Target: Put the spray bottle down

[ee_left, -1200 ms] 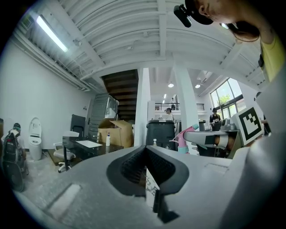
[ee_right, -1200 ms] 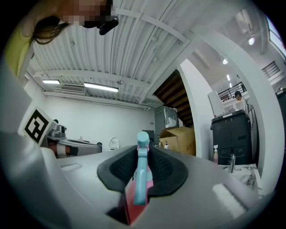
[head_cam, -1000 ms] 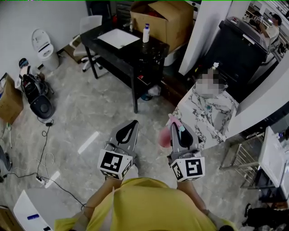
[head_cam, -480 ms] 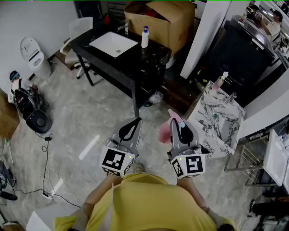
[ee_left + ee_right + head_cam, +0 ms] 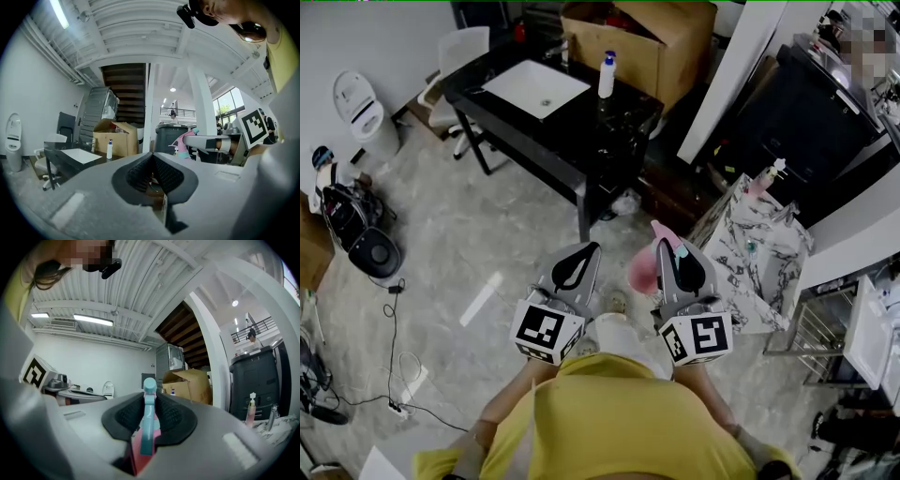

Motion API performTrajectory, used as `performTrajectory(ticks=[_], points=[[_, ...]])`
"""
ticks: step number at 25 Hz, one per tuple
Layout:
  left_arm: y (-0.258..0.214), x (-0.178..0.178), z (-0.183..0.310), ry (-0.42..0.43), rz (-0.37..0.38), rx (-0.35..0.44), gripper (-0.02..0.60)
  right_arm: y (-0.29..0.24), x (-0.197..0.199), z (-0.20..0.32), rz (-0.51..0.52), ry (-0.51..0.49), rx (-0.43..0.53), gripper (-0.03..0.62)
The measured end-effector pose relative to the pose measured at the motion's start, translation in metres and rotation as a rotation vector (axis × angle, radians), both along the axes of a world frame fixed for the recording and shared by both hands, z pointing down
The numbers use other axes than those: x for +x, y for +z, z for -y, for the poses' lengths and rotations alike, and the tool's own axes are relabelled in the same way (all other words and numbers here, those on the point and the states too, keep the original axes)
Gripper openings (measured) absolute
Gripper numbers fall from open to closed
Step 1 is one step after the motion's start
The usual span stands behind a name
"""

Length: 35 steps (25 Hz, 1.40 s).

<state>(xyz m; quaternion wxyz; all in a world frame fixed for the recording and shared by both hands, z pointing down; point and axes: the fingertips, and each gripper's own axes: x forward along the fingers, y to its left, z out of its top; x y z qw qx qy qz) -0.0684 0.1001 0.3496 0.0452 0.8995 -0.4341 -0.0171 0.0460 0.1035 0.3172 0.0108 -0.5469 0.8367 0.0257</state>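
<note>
Spray bottle [image 5: 641, 271]: pink body with a teal trigger head, carried in the air above the floor [image 5: 487, 225] and resting on no surface. It is close to the near left corner of the marble surface [image 5: 741, 267].
Spray bottle contents: cannot be made out through the pink body.
Right gripper [image 5: 149, 401]: jaws clamped on the spray bottle's neck and trigger. The teal head pokes out between the pads and the pink body hangs to the gripper's left side.
Left gripper [image 5: 152, 161]: jaws pressed together with nothing between them, held level beside the right gripper.
Black surface [image 5: 581, 127]: a white rectangular basin [image 5: 534, 87] is sunk into its far left part, and a dark drain shows at the basin's middle.
Pump bottle [image 5: 605, 75]: white with a blue top, upright at the far right edge of the black surface, just in front of the cardboard box.
Cardboard box [image 5: 661, 52]: flaps open, standing behind the black surface. Something reddish shows inside, but what it is cannot be told.
Pink bottle [image 5: 766, 178]: a slim pump bottle, upright at the far edge of the marble surface.
Toilet [image 5: 356, 103]: white, on the floor well to the left of the black surface.
</note>
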Motion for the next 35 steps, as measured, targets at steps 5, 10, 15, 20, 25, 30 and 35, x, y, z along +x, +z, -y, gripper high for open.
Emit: performTrajectory(ticks=[5,10,15,20,25,30,35], points=[[0.005,-0.001,0.029,-0.009,-0.005,0.008,0.0,0.001,-0.003,0.031,-0.005,-0.018,0.023,0.064],[0.009,0.002,0.077,-0.014,0.001,0.018,0.0,0.003,-0.005,0.081,-0.007,-0.041,0.047,0.064],[0.011,0.004,0.148,-0.038,-0.001,0.013,0.0,0.004,-0.003,0.156,-0.018,-0.058,0.049,0.064],[0.005,0.013,0.228,-0.06,0.0,0.009,0.0,0.002,0.008,0.241,-0.021,-0.079,0.029,0.064],[-0.003,0.021,0.305,-0.077,0.002,0.017,0.0,0.004,0.022,0.322,-0.022,-0.081,0.016,0.063],[-0.003,0.032,0.363,-0.082,0.003,0.023,0.0,0.011,0.032,0.379,-0.038,-0.087,0.01,0.063],[0.001,0.041,0.403,-0.075,0.009,0.02,0.0,0.02,0.039,0.418,-0.048,-0.091,0.003,0.064]])
